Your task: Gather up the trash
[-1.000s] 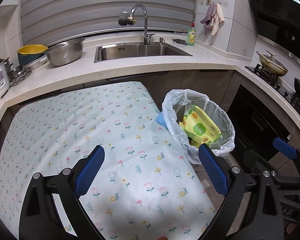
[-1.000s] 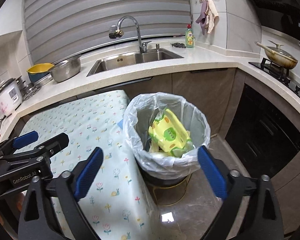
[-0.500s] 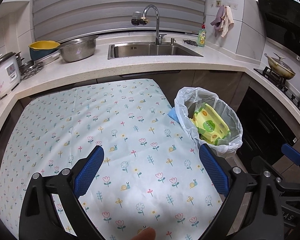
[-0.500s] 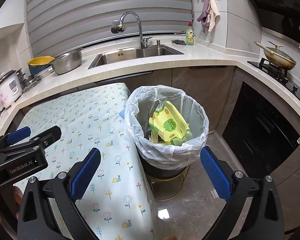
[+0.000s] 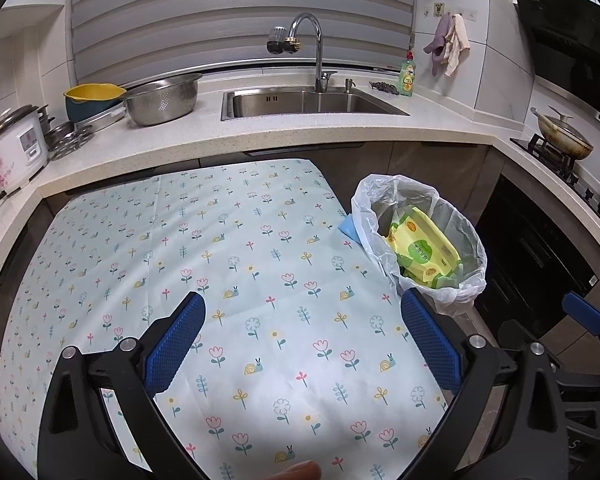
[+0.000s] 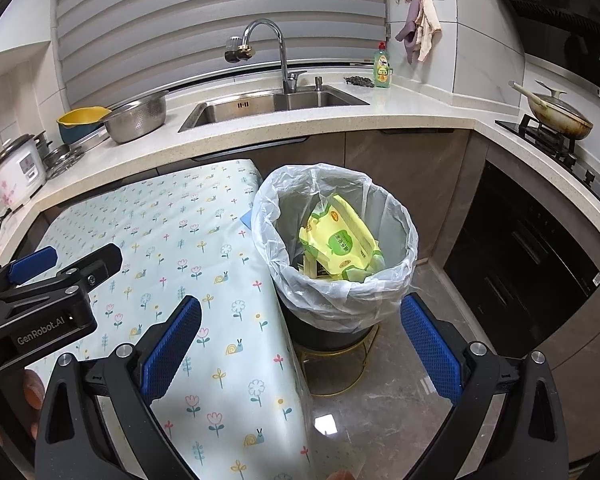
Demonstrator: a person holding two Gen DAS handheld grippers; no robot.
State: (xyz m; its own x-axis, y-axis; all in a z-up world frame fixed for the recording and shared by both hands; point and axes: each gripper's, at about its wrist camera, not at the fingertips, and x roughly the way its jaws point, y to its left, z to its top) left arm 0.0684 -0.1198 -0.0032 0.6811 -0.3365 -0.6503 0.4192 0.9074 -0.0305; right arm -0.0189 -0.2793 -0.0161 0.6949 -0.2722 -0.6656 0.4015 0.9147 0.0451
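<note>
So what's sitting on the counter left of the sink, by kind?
Rice cooker: 1
Steel colander: 1
Yellow bowl: 1
Steamer rack: 1
Total: 4

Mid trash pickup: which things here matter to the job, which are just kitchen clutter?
Job: trash bin, yellow wipes pack already inside, left gripper, right gripper.
Clutter: metal colander, rice cooker, dish soap bottle.
</note>
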